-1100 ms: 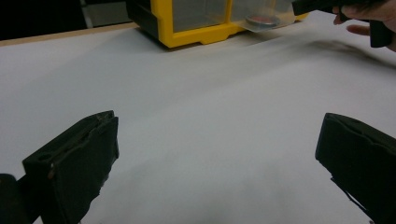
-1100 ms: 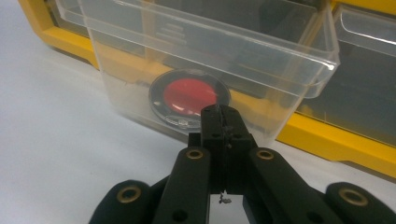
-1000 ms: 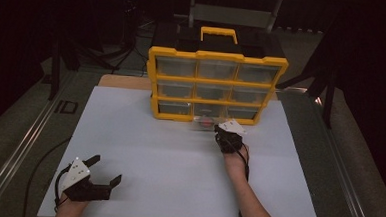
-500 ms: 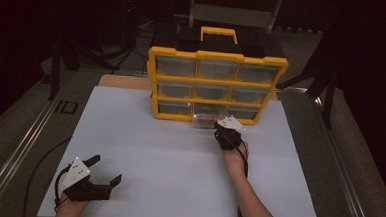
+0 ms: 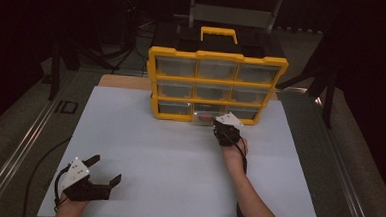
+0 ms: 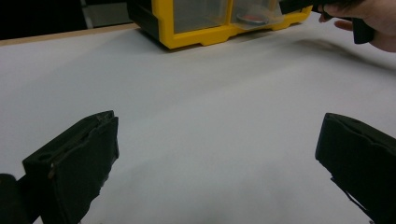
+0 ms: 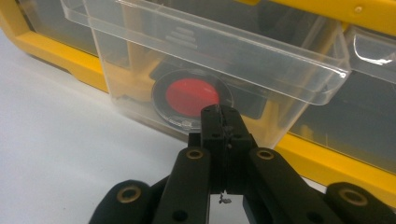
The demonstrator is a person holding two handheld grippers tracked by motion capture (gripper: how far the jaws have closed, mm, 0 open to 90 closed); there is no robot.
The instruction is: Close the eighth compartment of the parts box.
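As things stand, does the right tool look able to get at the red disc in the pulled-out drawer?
Probably not: the shut right tool meets the clear drawer's front wall, with the red disc behind it.

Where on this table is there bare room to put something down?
The white sheet lies bare between the yellow drawer box, the left gripper and the right forearm. It is crowded at the box's bottom middle, where the right gripper meets the pulled-out clear drawer.

Left gripper (image 5: 102, 176): low, near the person's own edge, jaws spread wide, nothing between the pads (image 6: 77, 161). Right gripper (image 5: 226, 124): forearm stretched forward, wrist straight, jaws pressed fully together, tips (image 7: 219, 114) level. Whether anything thin sits between the closed pads is hard to tell.
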